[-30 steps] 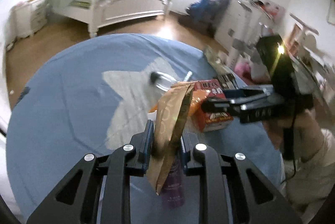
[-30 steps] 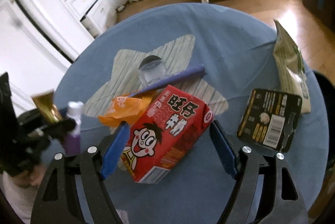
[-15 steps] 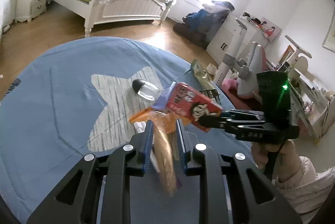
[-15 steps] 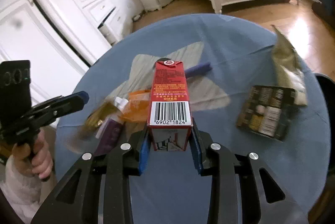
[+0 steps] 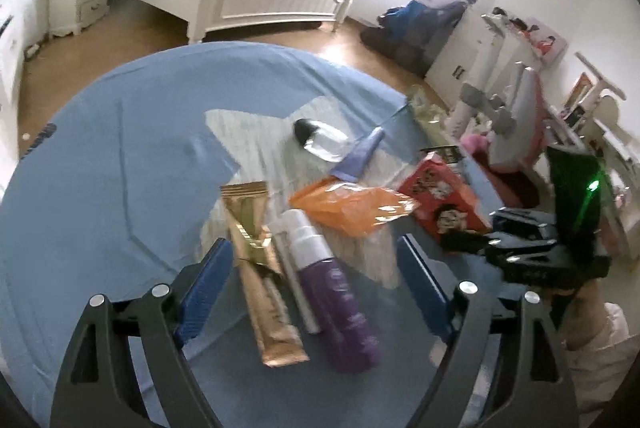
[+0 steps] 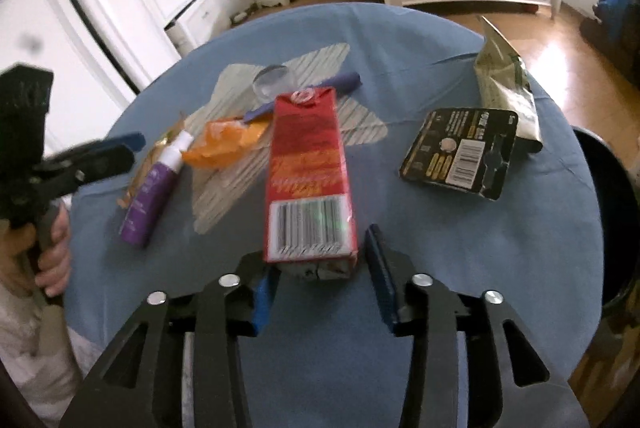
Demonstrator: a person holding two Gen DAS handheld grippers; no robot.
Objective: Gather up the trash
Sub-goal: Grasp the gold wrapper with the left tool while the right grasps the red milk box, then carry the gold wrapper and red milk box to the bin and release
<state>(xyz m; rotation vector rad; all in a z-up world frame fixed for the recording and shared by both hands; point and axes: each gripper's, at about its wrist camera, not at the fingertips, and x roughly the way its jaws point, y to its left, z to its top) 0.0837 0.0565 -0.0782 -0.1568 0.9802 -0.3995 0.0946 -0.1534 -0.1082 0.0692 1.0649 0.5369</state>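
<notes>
My left gripper [image 5: 316, 260] is open above the round blue table [image 5: 100, 164]. A gold sachet [image 5: 260, 268] and a purple spray bottle [image 5: 340, 304] lie flat between its fingers. An orange wrapper [image 5: 352, 208] lies just beyond. My right gripper [image 6: 320, 268] is open, its fingers on either side of the base of a red milk carton [image 6: 308, 172] that lies on the table. The carton also shows in the left wrist view [image 5: 440, 200], with the right gripper [image 5: 472, 240] beside it.
A clear cup [image 6: 274, 82] and a blue tube [image 6: 340, 84] lie on the white star patch. A black blister card [image 6: 460, 152] and a green snack bag [image 6: 504, 84] lie at the right. A dark bin [image 6: 612, 212] stands beyond the table's right edge.
Both grippers have opened. The gold sachet has dropped from the left gripper onto the table. The red carton has left the right gripper's grip and lies flat.
</notes>
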